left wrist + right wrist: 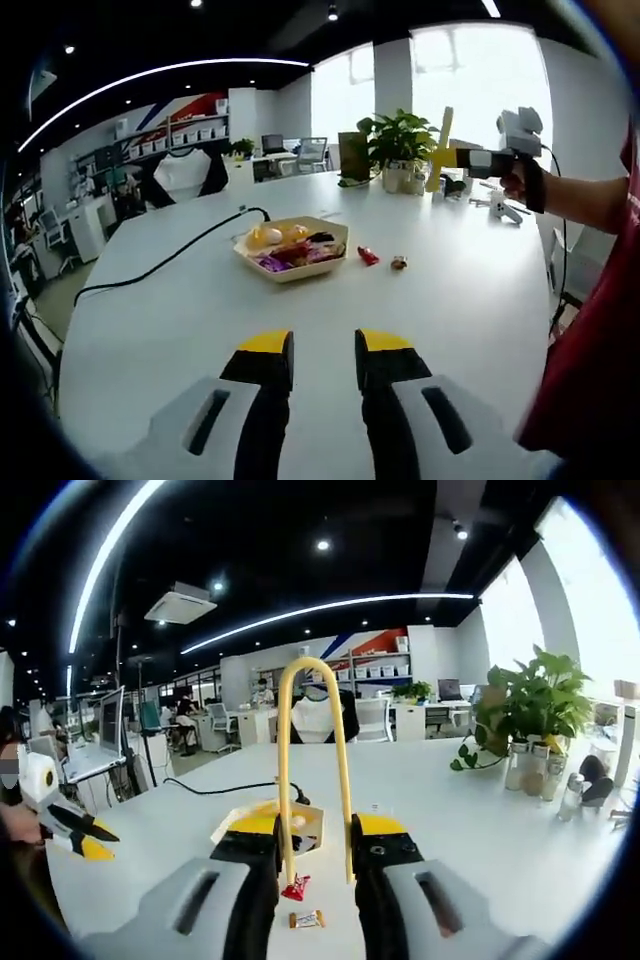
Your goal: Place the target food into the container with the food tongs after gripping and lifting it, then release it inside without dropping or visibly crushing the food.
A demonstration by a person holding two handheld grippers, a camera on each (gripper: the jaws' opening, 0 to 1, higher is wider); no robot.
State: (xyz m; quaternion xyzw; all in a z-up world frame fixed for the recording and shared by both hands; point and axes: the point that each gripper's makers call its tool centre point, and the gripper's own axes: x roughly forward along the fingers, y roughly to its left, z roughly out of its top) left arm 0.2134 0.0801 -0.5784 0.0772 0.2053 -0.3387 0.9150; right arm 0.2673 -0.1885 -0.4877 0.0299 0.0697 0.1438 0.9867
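Note:
A beige square container (338,236) holding mixed food stands mid-table. Just right of it lie a red wrapped candy (368,256) and a small brown candy (399,263). My left gripper (325,352) hovers low over the near table, open and empty. At the far right a hand holds my right gripper (478,160), shut on yellow food tongs (440,150) well above the table. In the right gripper view the tongs (285,780) rise as a tall loop between my right gripper's (318,848) jaws. Below them lie the container (232,826), red candy (296,887) and brown candy (307,919).
A black cable (170,258) runs across the white table (450,300) to the left of the container. A potted plant (400,140) and small bottles stand at the far edge. Office desks and chairs lie beyond. My left gripper (88,838) shows at the left.

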